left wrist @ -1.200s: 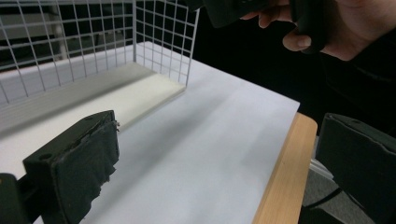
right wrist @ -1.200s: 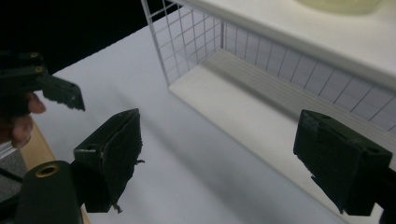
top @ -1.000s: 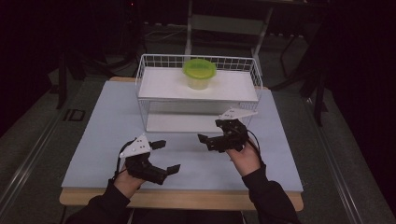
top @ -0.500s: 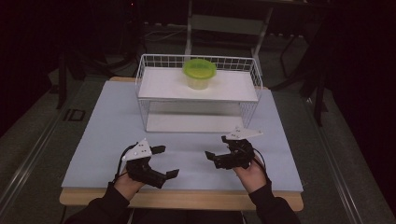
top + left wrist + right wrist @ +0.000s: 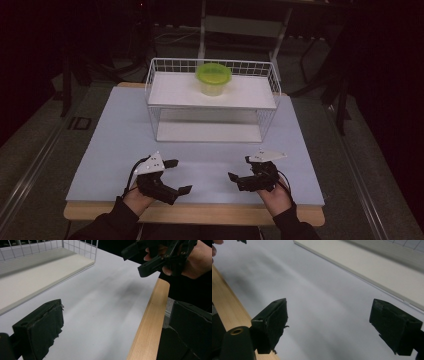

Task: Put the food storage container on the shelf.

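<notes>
Lime-green plastic marks the one object in play: a small bowl (image 5: 213, 78) sitting on the upper shelf of a white wire rack (image 5: 270, 82) at the far side of a pale blue table (image 5: 110, 135). Near the front edge, well apart from the rack, a person holds the left gripper (image 5: 181, 176) and the right gripper (image 5: 239, 168) just above the bare surface, each with its jaws spread wide and nothing between them. Seen from the left gripper view, the right gripper (image 5: 140, 261) hangs over the wooden table edge (image 5: 147, 322), its jaws likewise parted. The likely step is a reach toward the bowl, and doing it well would mean lifting a gripper high enough to clear the rack's raised wire rim, keeping the jaws wide until they straddle the bowl's wall, and closing gently, since light plastic on a smooth shelf could slide or tip. Approaching from above rather than through the front looks safer. Whether the bowl holds anything cannot be told, as its inside is turned from the high view. The rack's lower shelf (image 5: 387, 270) appears as a pale slab in the right gripper view, its back half cut off, and the dark surroundings beyond the table are hard to read.
</notes>
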